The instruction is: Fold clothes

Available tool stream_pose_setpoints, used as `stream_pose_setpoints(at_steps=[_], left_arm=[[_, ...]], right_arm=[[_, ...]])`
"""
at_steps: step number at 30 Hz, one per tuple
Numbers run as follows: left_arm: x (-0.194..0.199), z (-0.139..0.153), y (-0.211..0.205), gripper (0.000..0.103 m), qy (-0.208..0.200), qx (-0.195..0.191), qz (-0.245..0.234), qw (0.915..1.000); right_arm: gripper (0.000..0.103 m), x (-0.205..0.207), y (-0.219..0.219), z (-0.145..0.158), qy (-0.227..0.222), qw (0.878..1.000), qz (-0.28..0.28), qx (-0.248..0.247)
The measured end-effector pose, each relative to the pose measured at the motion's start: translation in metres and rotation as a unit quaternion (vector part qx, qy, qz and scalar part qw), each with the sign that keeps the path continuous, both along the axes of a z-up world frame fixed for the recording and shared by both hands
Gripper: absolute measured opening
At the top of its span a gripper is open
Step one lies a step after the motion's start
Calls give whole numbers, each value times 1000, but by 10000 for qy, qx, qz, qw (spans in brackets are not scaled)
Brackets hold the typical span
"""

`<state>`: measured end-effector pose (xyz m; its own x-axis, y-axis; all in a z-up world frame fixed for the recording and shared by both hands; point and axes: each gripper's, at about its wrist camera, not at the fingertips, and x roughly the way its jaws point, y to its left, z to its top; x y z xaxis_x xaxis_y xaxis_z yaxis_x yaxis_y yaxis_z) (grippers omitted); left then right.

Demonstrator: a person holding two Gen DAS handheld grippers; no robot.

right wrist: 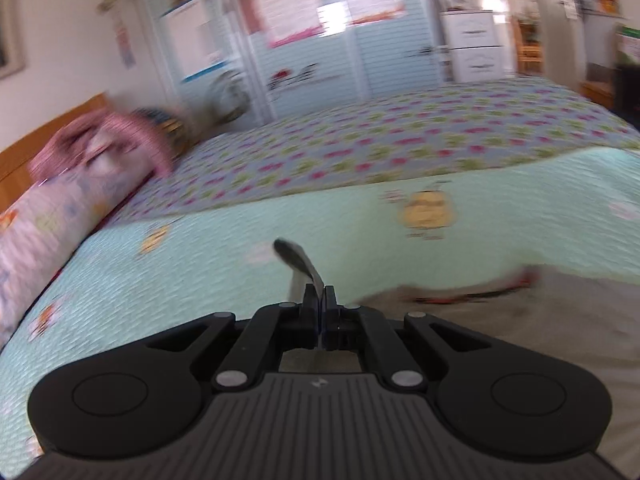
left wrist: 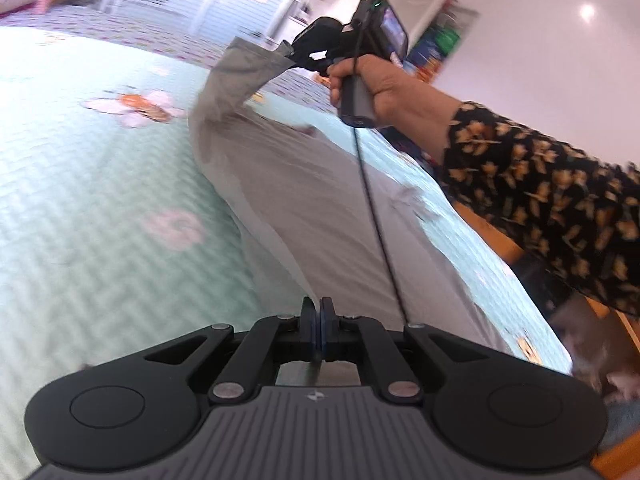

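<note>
Grey garment, thin and smooth-woven, stretched in a long creased band across a bed quilted in mint green with pale flower and bee motifs. Near end of the cloth pinched in the left gripper, black pads pressed together on a fold. Far corner raised off the quilt by the right gripper, jaws likewise closed on the fabric, the lifted part hanging as a slack, tapered flap. From the right wrist view, a narrow strip of grey cloth curling up out of the closed right gripper, more grey fabric with a thin red-orange trim lying low at right.

Right hand wrapped around the grey pistol handle, arm reaching in from the right in a black sleeve printed with orange flowers; a black cable running taut from the handle toward the left gripper. Both views blurred.

Broad open quilt to the left of the garment. Second cover, dotted pink and green, beyond the mint one. Striped pink pillow and a pale patterned bolster against a wooden headboard at far left. Wooden bed edge close under the sleeve at right. White drawers and slatted blue-white doors past the far side.
</note>
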<state>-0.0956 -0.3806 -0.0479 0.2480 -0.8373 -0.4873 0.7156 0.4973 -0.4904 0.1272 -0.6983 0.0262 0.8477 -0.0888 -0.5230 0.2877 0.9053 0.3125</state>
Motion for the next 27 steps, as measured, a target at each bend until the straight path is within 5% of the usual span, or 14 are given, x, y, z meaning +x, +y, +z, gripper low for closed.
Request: stream_pose_setpoints(at_steps=[5, 12, 20, 24, 26, 27], left_arm=[[-19, -17, -31, 2, 64, 405, -525, 9978], [-24, -36, -54, 2, 246, 765, -721, 9942], [-18, -39, -48, 2, 626, 723, -859, 9917], [-21, -35, -45, 2, 501, 792, -935, 9912], [-23, -35, -50, 2, 323, 886, -1006, 9904], [-25, -34, -52, 2, 225, 937, -1043, 9899]], right_arm=[[1, -29, -67, -40, 312, 9978, -540, 231], [1, -41, -94, -87, 463, 9966, -531, 430], [1, -86, -122, -80, -749, 9867, -297, 1410], [8, -84, -146, -102, 117, 9865, -962, 1320], [11, -94, -154, -105, 116, 9820, -1367, 1297], [21, -101, -158, -105, 60, 9768, -1609, 1410]])
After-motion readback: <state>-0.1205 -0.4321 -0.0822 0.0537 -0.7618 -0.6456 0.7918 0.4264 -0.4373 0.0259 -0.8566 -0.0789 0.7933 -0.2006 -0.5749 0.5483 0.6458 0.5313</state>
